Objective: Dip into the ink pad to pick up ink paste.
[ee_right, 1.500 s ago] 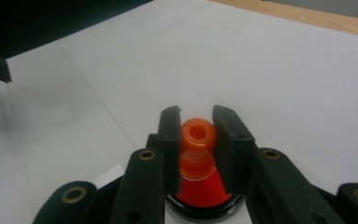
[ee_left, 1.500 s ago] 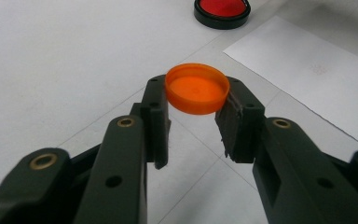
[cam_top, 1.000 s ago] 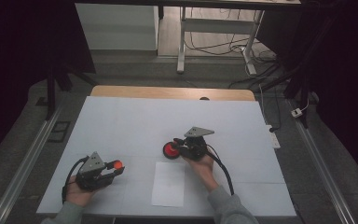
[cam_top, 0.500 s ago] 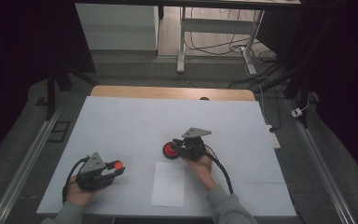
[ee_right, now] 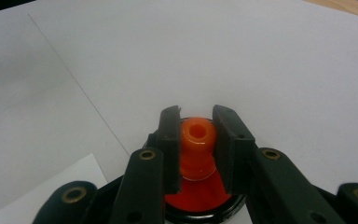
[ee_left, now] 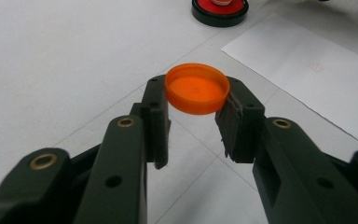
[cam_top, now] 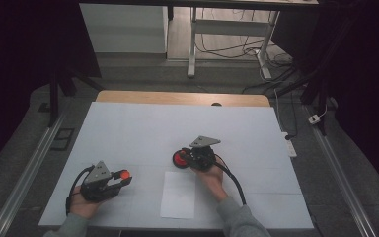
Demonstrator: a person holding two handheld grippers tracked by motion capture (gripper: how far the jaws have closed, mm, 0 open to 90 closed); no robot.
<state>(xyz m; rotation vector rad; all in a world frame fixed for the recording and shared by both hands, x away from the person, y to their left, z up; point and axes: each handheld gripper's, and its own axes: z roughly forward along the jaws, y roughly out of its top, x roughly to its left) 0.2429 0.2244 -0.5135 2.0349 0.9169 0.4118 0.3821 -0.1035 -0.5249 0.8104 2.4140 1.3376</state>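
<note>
My left gripper (ee_left: 193, 119) (cam_top: 123, 176) is shut on an orange round cap (ee_left: 196, 88) (cam_top: 125, 174), held open side up between its pads, low over the table's front left. My right gripper (ee_right: 196, 140) (cam_top: 186, 156) is shut on the orange neck (ee_right: 197, 135) of a small stamp-like piece that stands in a red pad with a black rim (cam_top: 180, 158) (ee_left: 220, 8) (ee_right: 200, 198), near the table's middle. A white paper sheet (cam_top: 178, 194) (ee_left: 307, 70) lies flat just in front of the red pad, between the two hands.
The table (cam_top: 143, 133) is covered in white sheets, with a wooden edge (cam_top: 182, 98) at the far side. Cables trail from both grippers. Beyond the table stand a white cabinet (cam_top: 123, 24) and a desk frame (cam_top: 227, 29) with floor cables.
</note>
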